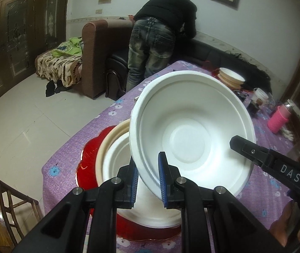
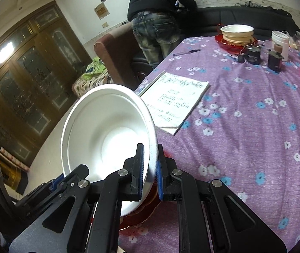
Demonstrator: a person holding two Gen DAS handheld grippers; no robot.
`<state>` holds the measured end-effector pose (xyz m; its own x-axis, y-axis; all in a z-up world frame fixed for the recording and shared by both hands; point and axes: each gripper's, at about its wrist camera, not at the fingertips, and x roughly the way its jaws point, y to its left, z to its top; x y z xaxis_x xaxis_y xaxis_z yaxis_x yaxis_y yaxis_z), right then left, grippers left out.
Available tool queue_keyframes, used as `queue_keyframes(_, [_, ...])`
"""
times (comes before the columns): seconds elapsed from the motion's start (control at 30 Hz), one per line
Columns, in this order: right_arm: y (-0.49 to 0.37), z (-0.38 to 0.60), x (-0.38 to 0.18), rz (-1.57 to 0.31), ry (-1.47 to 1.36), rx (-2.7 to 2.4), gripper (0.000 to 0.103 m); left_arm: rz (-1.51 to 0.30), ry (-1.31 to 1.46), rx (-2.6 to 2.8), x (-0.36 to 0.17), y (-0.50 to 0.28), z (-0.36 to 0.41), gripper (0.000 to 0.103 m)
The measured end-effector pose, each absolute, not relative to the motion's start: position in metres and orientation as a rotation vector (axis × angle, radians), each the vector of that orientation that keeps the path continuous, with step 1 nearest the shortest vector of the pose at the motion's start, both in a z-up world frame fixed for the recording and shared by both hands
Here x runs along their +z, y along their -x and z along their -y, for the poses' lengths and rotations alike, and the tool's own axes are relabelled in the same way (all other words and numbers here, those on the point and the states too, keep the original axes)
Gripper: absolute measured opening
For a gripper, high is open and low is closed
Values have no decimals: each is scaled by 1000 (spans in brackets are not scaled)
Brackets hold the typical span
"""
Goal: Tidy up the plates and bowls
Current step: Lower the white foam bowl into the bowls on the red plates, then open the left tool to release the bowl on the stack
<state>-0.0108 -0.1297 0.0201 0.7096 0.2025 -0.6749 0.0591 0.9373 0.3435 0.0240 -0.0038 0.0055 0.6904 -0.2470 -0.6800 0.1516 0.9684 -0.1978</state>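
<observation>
Bowl (image 1: 192,139) hangs tilted, rim pinched by left gripper (image 1: 149,181) and right gripper (image 2: 150,168); next, lowering it level onto the stack (image 1: 116,160).

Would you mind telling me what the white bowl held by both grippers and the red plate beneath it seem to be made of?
White bowl: probably moulded pulp or foam; matte, chalky, with a slightly rough rim. Red plate: likely glass or glossy plastic; shiny, apparently translucent, with bright highlights along its scalloped edge.
</observation>
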Motion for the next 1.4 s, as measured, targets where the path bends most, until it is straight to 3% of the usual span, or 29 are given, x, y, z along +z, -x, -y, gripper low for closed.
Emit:
queue_keyframes(0.4, [0,109,-9,-845,-325,105,10,-821,124,-190,-8,-29,-5,16])
queue_keyframes(0.7, [7,114,2,-828,-377,160,10,-794,137,-216,11,-16,-14,16])
queue_keyframes(1.07, [-4,117,-19,-951,-447,234,19,-835,91,-189,1,-17,-23,19])
queue_keyframes(1.13, [-3,117,-18,-946,-437,235,33,-834,87,-171,1,-15,-29,26])
queue_keyframes(1.3, [3,128,-14,-905,-428,229,35,-789,94,-138,14,-1,-47,58])
queue_keyframes(1.4, [10,147,-9,-855,-486,245,35,-708,117,-138,26,8,-56,69])
